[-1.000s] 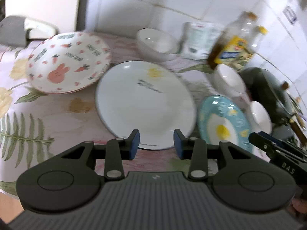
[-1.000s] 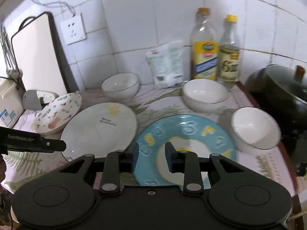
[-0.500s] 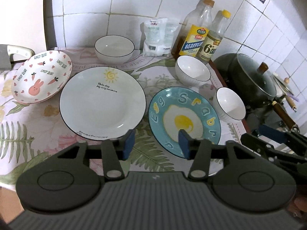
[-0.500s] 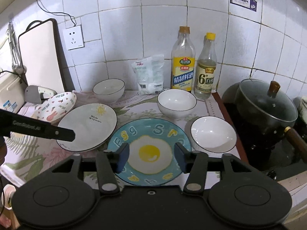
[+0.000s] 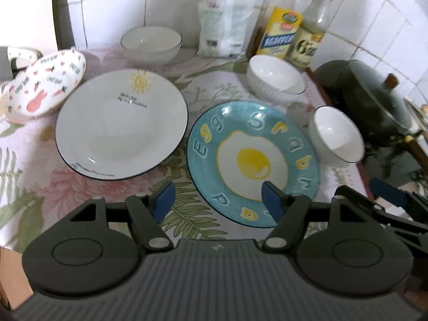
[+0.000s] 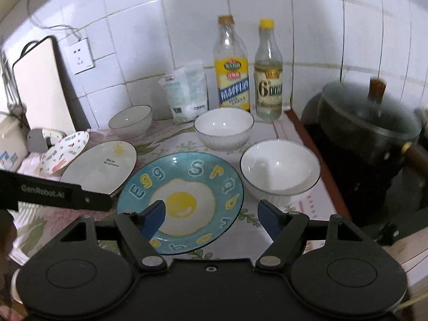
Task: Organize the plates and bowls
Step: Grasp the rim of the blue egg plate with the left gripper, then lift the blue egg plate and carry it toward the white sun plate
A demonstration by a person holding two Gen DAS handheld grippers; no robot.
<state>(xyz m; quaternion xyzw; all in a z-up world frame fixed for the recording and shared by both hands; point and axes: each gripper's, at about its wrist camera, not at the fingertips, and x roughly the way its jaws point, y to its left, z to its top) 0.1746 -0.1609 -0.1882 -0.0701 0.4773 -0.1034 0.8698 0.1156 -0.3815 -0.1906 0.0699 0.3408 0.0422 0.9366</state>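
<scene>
Both tongs, left (image 5: 218, 196) and right (image 6: 210, 215), hovered spread apart and empty above the round blue ceramic egg plate (image 6: 180, 200); nothing was stacked yet, so gripping its near rim seemingly came next.

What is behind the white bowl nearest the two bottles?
Behind that white bowl two bottles stand against the tiled wall: a yellow-labelled bottle and a yellow-capped bottle. The bowl's rim covers the first bottle's very base.
</scene>
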